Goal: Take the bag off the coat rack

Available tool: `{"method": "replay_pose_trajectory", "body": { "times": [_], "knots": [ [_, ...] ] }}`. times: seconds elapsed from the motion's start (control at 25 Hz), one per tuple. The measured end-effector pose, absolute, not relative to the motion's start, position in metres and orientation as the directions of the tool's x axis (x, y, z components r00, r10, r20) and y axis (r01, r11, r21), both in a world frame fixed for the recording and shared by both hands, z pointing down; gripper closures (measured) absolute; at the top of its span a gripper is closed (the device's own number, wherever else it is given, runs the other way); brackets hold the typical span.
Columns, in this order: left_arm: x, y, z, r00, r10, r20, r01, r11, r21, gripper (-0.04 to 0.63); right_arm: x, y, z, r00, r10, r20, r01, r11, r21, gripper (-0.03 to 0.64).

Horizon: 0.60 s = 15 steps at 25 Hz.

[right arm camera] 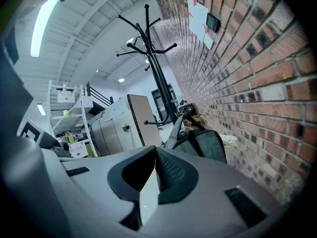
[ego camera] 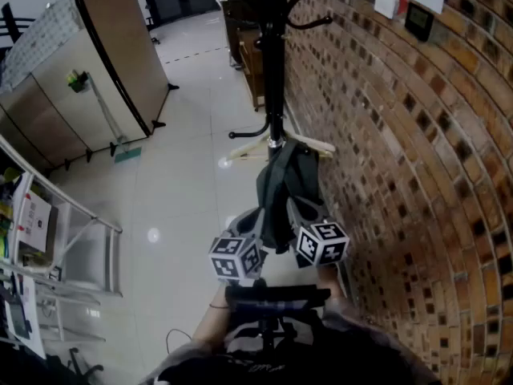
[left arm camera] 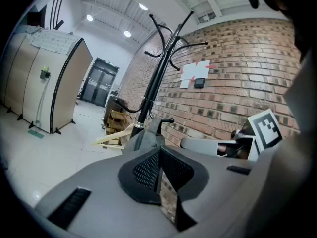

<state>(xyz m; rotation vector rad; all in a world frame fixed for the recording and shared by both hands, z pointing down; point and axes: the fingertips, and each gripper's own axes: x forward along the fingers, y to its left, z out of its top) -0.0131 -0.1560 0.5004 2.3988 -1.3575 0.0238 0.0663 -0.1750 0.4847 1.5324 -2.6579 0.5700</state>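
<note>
A dark grey-green bag [ego camera: 287,184] hangs low on the black coat rack [ego camera: 272,62], close to the brick wall. In the right gripper view the bag [right arm camera: 204,144] shows a strap that rises to a knobbed hook [right arm camera: 187,111]. Both grippers are held just below the bag, side by side and pointing up at it. My left gripper [ego camera: 258,216] is at the bag's left edge and my right gripper [ego camera: 299,208] at its lower right. The left gripper [left arm camera: 159,170] is shut with nothing between its pads, and the bag's top [left arm camera: 144,138] shows beyond it. The right gripper [right arm camera: 154,177] is also shut and holds nothing.
The brick wall [ego camera: 417,175] runs along the right. Wooden pieces [ego camera: 244,147] lie on the floor by the rack, with wooden furniture [ego camera: 247,54] behind it. A folding partition [ego camera: 96,70] stands at the back left and a metal shelf unit [ego camera: 48,239] at the left.
</note>
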Motion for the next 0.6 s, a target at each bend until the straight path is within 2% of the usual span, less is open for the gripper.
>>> {"method": "replay_pose_trajectory", "body": {
  "times": [0.12, 0.24, 0.36, 0.48, 0.6],
  "knots": [
    [-0.032, -0.175, 0.494, 0.545, -0.816, 0.193, -0.818, -0.466, 0.337, 0.588, 0.054, -0.2, 0.483, -0.495, -0.846, 0.199, -0.853, 0.43, -0.294, 0.606],
    [-0.047, -0.196, 0.492, 0.562, -0.805, 0.189, -0.807, -0.483, 0.339, 0.588, 0.046, -0.221, 0.481, -0.472, -0.858, 0.203, -0.865, 0.407, -0.293, 0.56],
    [-0.056, -0.214, 0.493, 0.584, -0.789, 0.191, -0.792, -0.503, 0.345, 0.588, 0.041, -0.238, 0.478, -0.442, -0.873, 0.206, -0.88, 0.378, -0.288, 0.56],
    [-0.061, -0.227, 0.493, 0.602, -0.775, 0.192, -0.78, -0.52, 0.348, 0.588, 0.04, -0.25, 0.476, -0.411, -0.883, 0.224, -0.897, 0.348, -0.273, 0.515],
    [-0.061, -0.234, 0.497, 0.618, -0.761, 0.196, -0.768, -0.532, 0.358, 0.588, 0.043, -0.261, 0.474, -0.385, -0.891, 0.24, -0.91, 0.323, -0.261, 0.515]
  ]
}}
